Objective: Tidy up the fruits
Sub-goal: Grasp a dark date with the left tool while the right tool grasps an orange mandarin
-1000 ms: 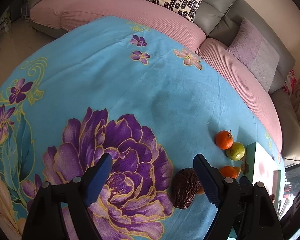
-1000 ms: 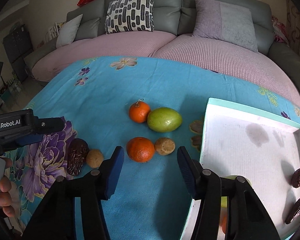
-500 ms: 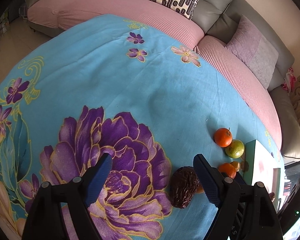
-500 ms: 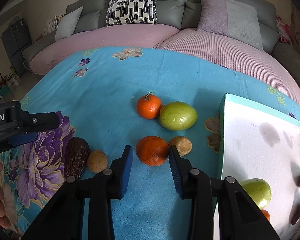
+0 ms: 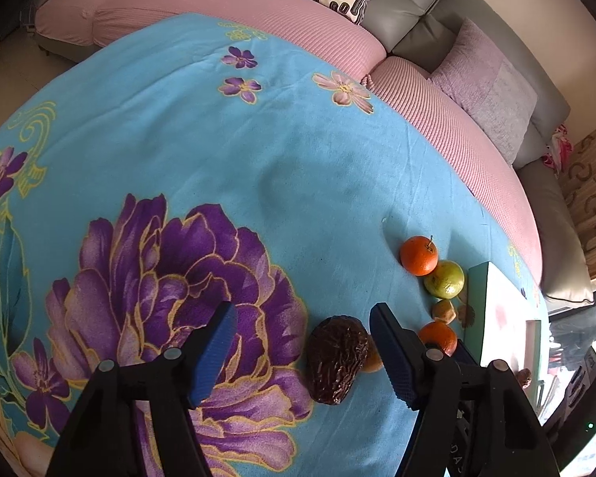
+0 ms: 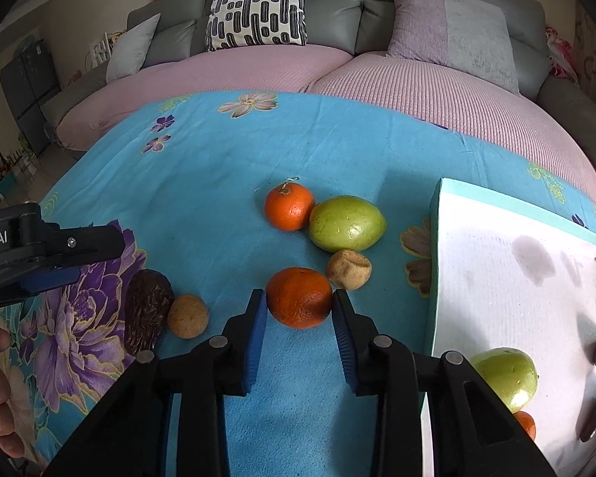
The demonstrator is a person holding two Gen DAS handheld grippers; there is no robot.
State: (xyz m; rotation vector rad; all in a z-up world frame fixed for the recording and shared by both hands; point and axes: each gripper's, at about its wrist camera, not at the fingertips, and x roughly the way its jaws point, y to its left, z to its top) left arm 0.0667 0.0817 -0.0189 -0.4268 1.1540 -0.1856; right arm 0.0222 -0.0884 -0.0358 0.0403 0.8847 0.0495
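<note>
The right gripper (image 6: pixel 299 307) pinched the near orange (image 6: pixel 299 297) on the blue cloth (image 6: pixel 202 183) beside the tray (image 6: pixel 496 262), while the left gripper (image 5: pixel 302 320), its jaws closing, stood spread around the dark fruit (image 5: pixel 336 359) without touching it

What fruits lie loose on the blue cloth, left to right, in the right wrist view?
Dark wrinkled fruit → small tan round fruit → big green fruit. The two oranges and the dented tan fruit overlap in order, so they're left out.
</note>
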